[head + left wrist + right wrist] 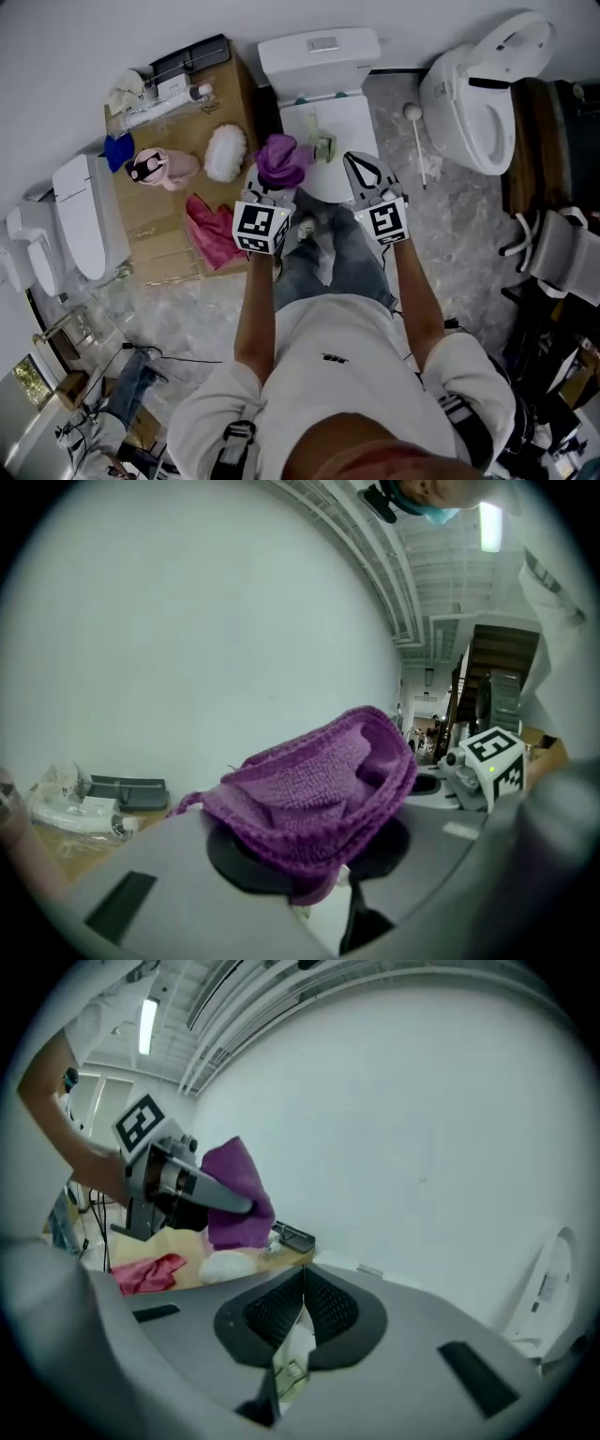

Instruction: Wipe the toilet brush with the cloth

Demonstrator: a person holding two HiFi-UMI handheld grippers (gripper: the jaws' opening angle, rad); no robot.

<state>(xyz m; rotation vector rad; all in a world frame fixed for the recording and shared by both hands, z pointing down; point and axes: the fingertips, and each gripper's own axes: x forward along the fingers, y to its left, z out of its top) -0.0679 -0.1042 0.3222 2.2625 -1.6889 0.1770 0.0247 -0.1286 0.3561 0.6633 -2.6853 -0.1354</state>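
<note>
Toilet number one of three, white ceramic, call it left toilet (pixel 82 217), sits at the left edge. Next to it is one brown cardboard sheet (pixel 155 225) carrying one blue item (pixel 119 150), one pale pink object (pixel 167 169), one white fluffy pad (pixel 225 152) and one crumpled pink-red rag (pixel 211 232).

Two grippers, both on forearms stretched forward and side by side, pointing at the wall and slightly down. Left gripper (pixel 267 187) has its jaws clamped on one bunched purple knitted cloth (pixel 319 789), held up over the centre toilet (pixel 319 58), which has its lid shut. Right gripper (pixel 302 1293) is just beside it, with jaws pressed together, nothing between them, and clear of the cloth.

One white toilet brush (pixel 418 145) with a round head lies on the grey marbled floor (pixel 450 211) between the centre toilet and the right toilet (pixel 478 94), whose lid is raised. Neither gripper touches the brush.
</note>
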